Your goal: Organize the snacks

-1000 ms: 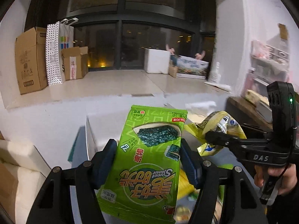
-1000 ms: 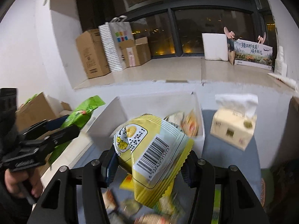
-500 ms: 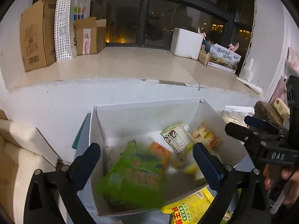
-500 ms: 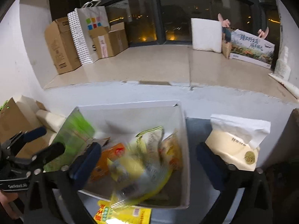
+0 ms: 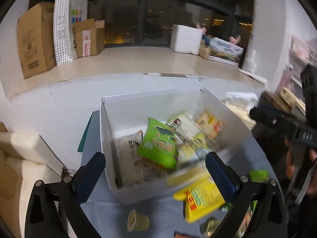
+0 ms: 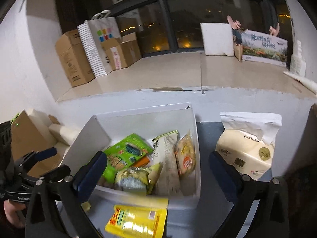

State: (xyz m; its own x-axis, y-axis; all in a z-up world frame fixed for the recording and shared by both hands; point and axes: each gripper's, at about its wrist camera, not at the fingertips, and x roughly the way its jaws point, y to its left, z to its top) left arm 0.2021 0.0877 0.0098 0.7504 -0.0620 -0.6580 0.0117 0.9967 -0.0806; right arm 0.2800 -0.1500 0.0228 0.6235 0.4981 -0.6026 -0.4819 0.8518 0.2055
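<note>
Snacks lie in a white cardboard box [image 6: 136,119] with thin, stiff walls and an open top, which stands on the grey-blue tabletop [image 5: 158,216]. Inside it a glossy green seaweed packet [image 5: 158,144] leans on the other packs. Beside it lies a pale yellow crinkled bag [image 6: 132,178], then a long cream packet [image 6: 168,162] and a round orange-printed one [image 6: 185,156]. They overlap, and the blur makes the smaller prints hard to read. A bright yellow foil packet [image 6: 136,220] lies flat on the tabletop just in front of the box. A small round cup [image 5: 137,220] lies near it, possibly a jelly cup. To the right of the box stands a soft cream tissue pack [image 6: 245,152] with white paper standing out on top.

The left claw [image 5: 156,175] is wide open with nothing between its dark blue pads. The right claw [image 6: 158,171] is also spread fully and empty. Both have just been opening.

One second ago the left claw gripped the green seaweed packet and the right claw gripped the pale yellow bag, both up in the air. Now both packs are down in the box. Both cameras now look more downward into the box than before.

On the raised beige floor behind stand brown cartons [image 6: 73,59] and a white paper bag [image 6: 99,45].
</note>
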